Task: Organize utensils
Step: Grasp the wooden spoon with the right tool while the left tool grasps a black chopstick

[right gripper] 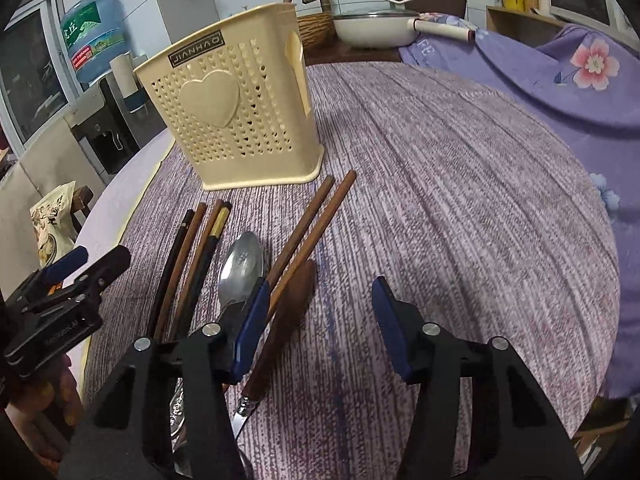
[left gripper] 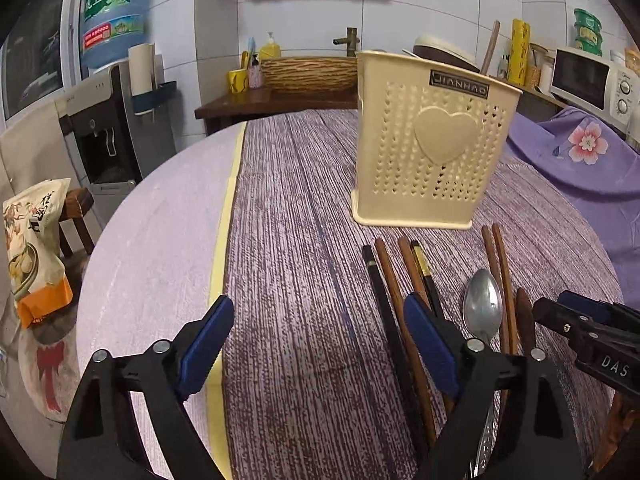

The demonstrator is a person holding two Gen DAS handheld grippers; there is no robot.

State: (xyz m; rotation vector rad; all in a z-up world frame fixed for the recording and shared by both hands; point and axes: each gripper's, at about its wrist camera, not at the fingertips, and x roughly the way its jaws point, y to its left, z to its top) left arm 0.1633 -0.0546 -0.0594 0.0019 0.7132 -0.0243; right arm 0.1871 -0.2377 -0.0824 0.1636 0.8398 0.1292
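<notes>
A cream perforated utensil holder (left gripper: 432, 140) (right gripper: 228, 120) stands upright on the purple striped tablecloth (left gripper: 300, 240). In front of it lie several dark and brown chopsticks (left gripper: 384, 280) (right gripper: 192, 248), a metal spoon (left gripper: 482, 304) (right gripper: 240, 268), two more brown chopsticks (right gripper: 316, 216) and a wooden-handled knife (right gripper: 288, 320). My left gripper (left gripper: 318, 304) hovers open over bare cloth, left of the chopsticks. My right gripper (right gripper: 320, 286) is open above the knife handle's far end, not pressing it. Each gripper shows at the edge of the other's view, the right gripper (left gripper: 556, 304) and the left gripper (right gripper: 96, 264).
A yellow tape strip (left gripper: 228, 220) runs along the cloth's left side. A purple floral cloth (left gripper: 580, 152) lies at the right. Behind are a microwave (left gripper: 592, 84), a water dispenser (left gripper: 108, 132), a lidded pan (right gripper: 372, 28) and a snack bag (left gripper: 36, 240).
</notes>
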